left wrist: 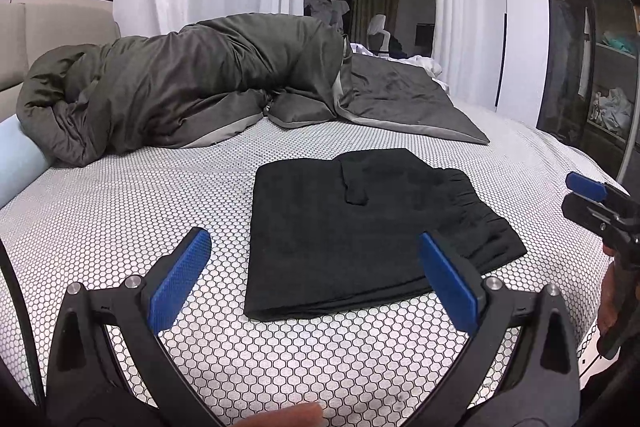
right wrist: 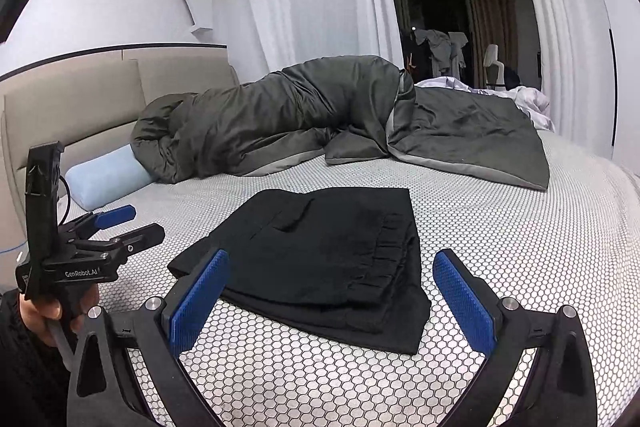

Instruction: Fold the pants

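The pants (left wrist: 360, 227) are seen as matt black cloth with a soft nap. The sheet (left wrist: 120, 211) is printed cloth in a fine honeycomb pattern. A faint sheen is shown by the grey duvet (left wrist: 192, 83). Matt black plastic, ribbed blue pads (left wrist: 176, 283) and bright metal pins are shown on the left gripper (left wrist: 314, 269).

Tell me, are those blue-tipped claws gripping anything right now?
No. The left gripper and right gripper are both open and empty, above the folded black fabric pants lying on the honeycomb-patterned bed sheet.
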Action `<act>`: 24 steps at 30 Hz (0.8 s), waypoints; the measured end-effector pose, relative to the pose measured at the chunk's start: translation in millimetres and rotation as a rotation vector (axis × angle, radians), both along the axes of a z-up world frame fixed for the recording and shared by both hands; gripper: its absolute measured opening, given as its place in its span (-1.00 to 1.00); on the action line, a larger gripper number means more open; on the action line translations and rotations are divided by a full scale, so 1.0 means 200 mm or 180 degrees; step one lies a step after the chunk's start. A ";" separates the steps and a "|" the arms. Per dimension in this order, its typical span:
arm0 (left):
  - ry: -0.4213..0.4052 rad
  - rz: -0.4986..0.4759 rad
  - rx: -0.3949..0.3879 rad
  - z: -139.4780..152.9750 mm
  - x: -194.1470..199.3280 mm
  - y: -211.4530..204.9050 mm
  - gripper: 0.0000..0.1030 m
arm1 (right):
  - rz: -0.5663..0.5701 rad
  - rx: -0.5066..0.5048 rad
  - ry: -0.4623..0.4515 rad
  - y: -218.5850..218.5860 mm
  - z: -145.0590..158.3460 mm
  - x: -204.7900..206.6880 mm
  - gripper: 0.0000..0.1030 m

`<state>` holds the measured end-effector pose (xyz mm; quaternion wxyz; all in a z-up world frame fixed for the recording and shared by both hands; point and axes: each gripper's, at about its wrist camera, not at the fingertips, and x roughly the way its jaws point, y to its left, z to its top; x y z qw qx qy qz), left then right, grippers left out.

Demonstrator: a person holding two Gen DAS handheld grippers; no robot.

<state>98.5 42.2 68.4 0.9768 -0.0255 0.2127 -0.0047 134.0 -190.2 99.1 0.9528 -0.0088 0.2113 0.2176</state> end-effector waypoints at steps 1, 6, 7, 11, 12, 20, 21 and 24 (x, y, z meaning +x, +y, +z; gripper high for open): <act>-0.0001 0.0007 -0.0003 0.00 0.00 0.00 0.98 | 0.0006 -0.0013 -0.0005 0.00 0.00 0.00 1.00; -0.0013 0.0001 -0.0008 0.00 0.00 0.01 0.98 | -0.0014 -0.0014 -0.0032 0.01 0.00 -0.01 1.00; -0.0017 0.0009 -0.0008 0.00 0.00 0.01 0.98 | -0.0016 -0.0013 -0.0033 0.01 0.00 -0.01 1.00; -0.0013 -0.0003 -0.0013 0.00 -0.01 0.02 0.98 | -0.0082 0.0014 -0.0129 0.00 0.01 -0.03 1.00; -0.0009 -0.0014 -0.0009 0.00 0.00 0.03 0.98 | -0.0090 0.0024 -0.0149 -0.01 0.01 -0.03 1.00; -0.0009 -0.0010 -0.0010 0.00 0.00 0.03 0.98 | -0.0098 0.0063 -0.0123 -0.03 0.02 -0.02 1.00; -0.0009 -0.0009 -0.0009 0.00 0.00 0.03 0.98 | -0.0106 0.0068 -0.0130 -0.03 0.02 -0.02 1.00; -0.0010 0.0001 -0.0008 0.00 0.00 0.03 0.98 | -0.0089 0.0082 -0.0143 -0.03 0.02 -0.01 1.00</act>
